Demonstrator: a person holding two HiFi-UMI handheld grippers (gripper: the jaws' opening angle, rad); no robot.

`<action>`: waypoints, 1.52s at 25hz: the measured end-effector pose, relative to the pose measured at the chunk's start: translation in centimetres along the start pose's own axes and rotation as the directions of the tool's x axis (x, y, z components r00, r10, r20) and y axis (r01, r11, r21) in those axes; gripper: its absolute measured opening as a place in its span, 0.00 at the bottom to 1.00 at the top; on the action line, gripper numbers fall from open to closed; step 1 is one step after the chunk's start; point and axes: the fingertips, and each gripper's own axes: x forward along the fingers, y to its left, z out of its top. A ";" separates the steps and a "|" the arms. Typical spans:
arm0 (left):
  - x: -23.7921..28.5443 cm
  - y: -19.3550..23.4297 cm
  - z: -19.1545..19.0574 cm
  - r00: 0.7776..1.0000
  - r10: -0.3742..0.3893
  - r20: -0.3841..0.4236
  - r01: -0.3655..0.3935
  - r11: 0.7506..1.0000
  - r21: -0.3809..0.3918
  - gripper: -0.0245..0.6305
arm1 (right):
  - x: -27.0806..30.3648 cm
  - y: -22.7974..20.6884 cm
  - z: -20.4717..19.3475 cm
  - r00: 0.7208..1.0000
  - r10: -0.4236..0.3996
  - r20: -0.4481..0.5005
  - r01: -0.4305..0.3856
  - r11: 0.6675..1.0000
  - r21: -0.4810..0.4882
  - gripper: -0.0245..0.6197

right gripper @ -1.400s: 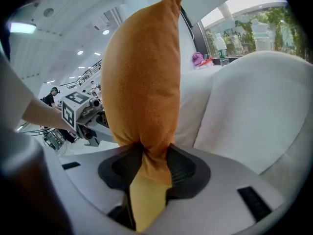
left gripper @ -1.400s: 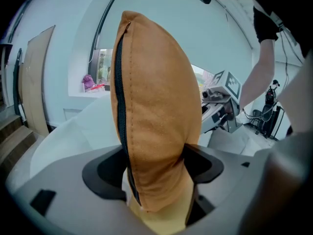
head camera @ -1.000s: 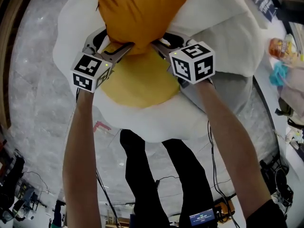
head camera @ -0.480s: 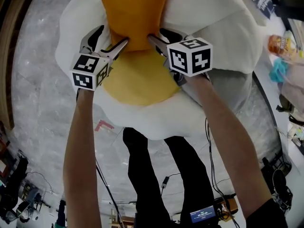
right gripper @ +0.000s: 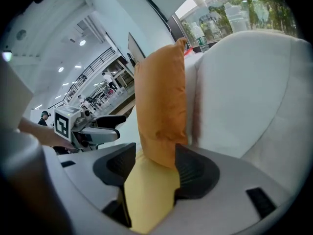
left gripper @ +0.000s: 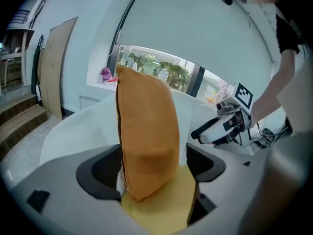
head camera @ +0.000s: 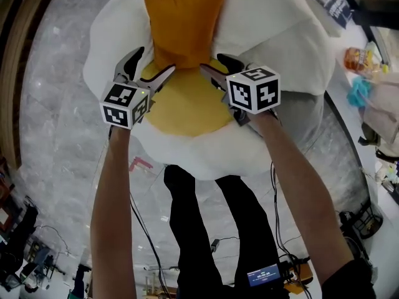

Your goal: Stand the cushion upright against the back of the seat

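An orange cushion (head camera: 184, 17) stands upright on the yellow middle of the seat (head camera: 184, 108), leaning on the seat's white back (head camera: 268, 23). My left gripper (head camera: 151, 64) is at the cushion's lower left corner and my right gripper (head camera: 217, 64) at its lower right corner. Both pairs of jaws have just been opening. In the left gripper view the cushion (left gripper: 146, 141) stands between the wide-open jaws of the left gripper (left gripper: 151, 168), with gaps beside it. In the right gripper view the cushion's bottom corner (right gripper: 161, 106) hangs between the open jaws of the right gripper (right gripper: 155, 170).
Grey stone floor (head camera: 50, 104) surrounds the egg-shaped seat. The person's legs (head camera: 206, 229) stand at its near edge, with cables on the floor by them. A counter with a bottle (head camera: 358, 58) and bags runs along the right. Steps (left gripper: 19, 116) lie to the left.
The cushion went from tilted and pinched at its lower corners to upright against the back. Both grippers drew back toward the person, and their jaws spread off the fabric.
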 end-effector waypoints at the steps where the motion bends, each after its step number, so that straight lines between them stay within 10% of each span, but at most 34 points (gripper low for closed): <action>1: -0.4 -0.4 0.1 1.000 0.001 0.010 0.000 1.000 -0.019 0.67 | -0.5 0.2 -0.3 1.000 -0.003 -0.005 0.003 1.000 0.010 0.43; 14: -6.7 -6.7 4.1 1.000 -0.019 0.013 0.020 0.998 -0.055 0.64 | -8.5 6.3 0.2 1.000 -0.017 -0.012 0.018 0.996 0.083 0.43; 25: -15.3 -14.6 12.3 0.997 -0.077 -0.003 0.077 0.997 0.019 0.30 | -19.4 14.3 3.8 0.999 0.009 0.035 -0.009 1.000 -0.008 0.32; 38: -27.5 -22.8 20.1 0.987 -0.152 0.059 0.153 0.988 -0.021 0.12 | -30.1 25.1 8.1 0.983 0.066 0.174 -0.079 0.994 0.073 0.15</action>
